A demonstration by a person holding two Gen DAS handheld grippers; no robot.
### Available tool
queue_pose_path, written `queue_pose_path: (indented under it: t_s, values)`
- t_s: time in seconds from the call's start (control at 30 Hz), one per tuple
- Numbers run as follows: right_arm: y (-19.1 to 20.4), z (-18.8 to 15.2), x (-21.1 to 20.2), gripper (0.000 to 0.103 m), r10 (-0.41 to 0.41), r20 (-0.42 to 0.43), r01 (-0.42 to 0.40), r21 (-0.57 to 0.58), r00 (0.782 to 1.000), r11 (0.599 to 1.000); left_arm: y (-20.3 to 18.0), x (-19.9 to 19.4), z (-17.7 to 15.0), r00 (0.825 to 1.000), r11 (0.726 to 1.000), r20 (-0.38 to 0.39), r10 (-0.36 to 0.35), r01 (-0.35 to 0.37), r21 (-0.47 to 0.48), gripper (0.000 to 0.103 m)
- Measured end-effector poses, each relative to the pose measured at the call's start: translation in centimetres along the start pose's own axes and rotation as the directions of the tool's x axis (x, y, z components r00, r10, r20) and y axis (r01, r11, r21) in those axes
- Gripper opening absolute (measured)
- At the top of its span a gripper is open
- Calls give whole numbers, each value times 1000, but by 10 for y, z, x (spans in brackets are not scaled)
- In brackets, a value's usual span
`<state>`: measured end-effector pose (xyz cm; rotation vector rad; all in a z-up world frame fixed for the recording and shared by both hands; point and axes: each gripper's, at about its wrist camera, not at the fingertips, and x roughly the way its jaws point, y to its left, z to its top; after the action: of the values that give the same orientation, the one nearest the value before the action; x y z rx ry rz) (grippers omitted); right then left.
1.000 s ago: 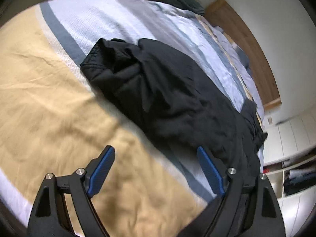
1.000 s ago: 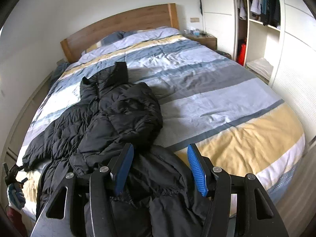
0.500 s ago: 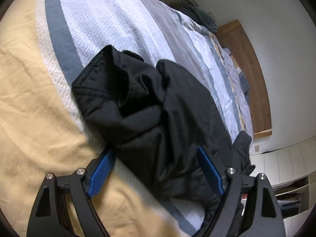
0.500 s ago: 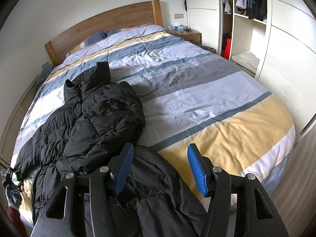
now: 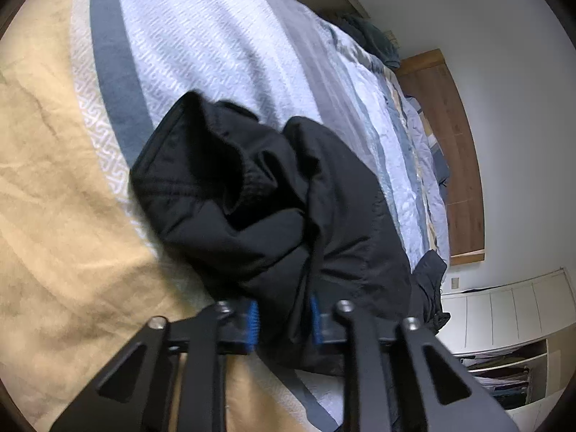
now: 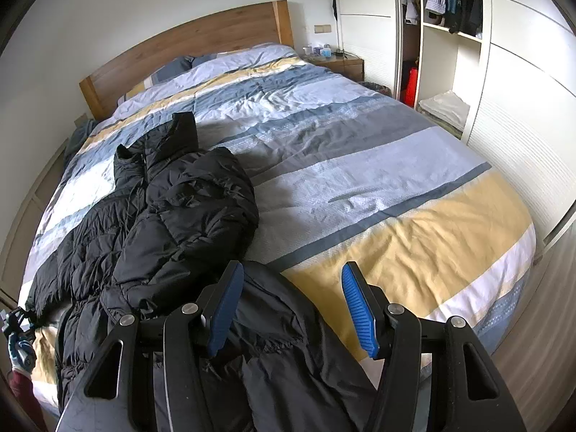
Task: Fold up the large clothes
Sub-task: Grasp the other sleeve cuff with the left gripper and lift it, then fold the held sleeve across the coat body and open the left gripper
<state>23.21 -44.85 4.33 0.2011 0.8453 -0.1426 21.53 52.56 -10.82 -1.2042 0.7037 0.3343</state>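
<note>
A large black puffer jacket point(image 6: 172, 216) lies crumpled along the left side of the striped bed point(image 6: 378, 187), collar toward the headboard. In the left wrist view my left gripper point(image 5: 282, 320) is shut on a fold of the jacket point(image 5: 273, 208), with black fabric pinched between its blue pads. My right gripper point(image 6: 293, 309) is open and holds nothing; it hovers over the jacket's lower part point(image 6: 288, 352) near the foot of the bed. The left gripper also shows in the right wrist view point(image 6: 16, 327), at the far left edge.
A wooden headboard point(image 6: 187, 54) stands at the far end. An open wardrobe point(image 6: 442, 36) with hanging clothes and a nightstand point(image 6: 342, 61) are to the right of the bed. The right half of the bedspread holds no clothes.
My left gripper moved in over the jacket and shut on a fold of it. My right gripper stayed open and shifted a little toward the foot of the bed.
</note>
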Motion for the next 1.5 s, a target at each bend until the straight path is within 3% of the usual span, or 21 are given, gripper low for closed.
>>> queue_pose_path:
  t_s: [0.1,0.33,0.57,0.77,0.87,1.13,1.5]
  values:
    - [-3,-1,-2,56,6,5,-6,3,1000,1000,-14,-5,-3,1000,999,21,16,-17,52,11]
    - [-14,-6,-12,56,29,27,-29,18,999,999,-45,-26,-11,998,990,57,10,-18,143,10]
    - [-25,-10,-20,56,60,45,-62,37,997,997,-92,-50,-32,996,964,86,-7,-17,267,10]
    - [-33,-15,-27,56,93,61,-95,45,994,994,-156,-77,-68,993,901,108,-51,0,433,9]
    - [-36,-17,-28,56,109,68,-112,45,992,993,-196,-88,-96,991,851,101,-86,20,525,9]
    - [-48,-26,-30,56,136,79,-141,50,988,989,-266,-94,-173,986,755,-1,-165,127,643,9]
    - [-68,-44,-11,56,164,42,-166,60,986,984,-301,-55,-306,985,619,-155,-70,165,768,9]
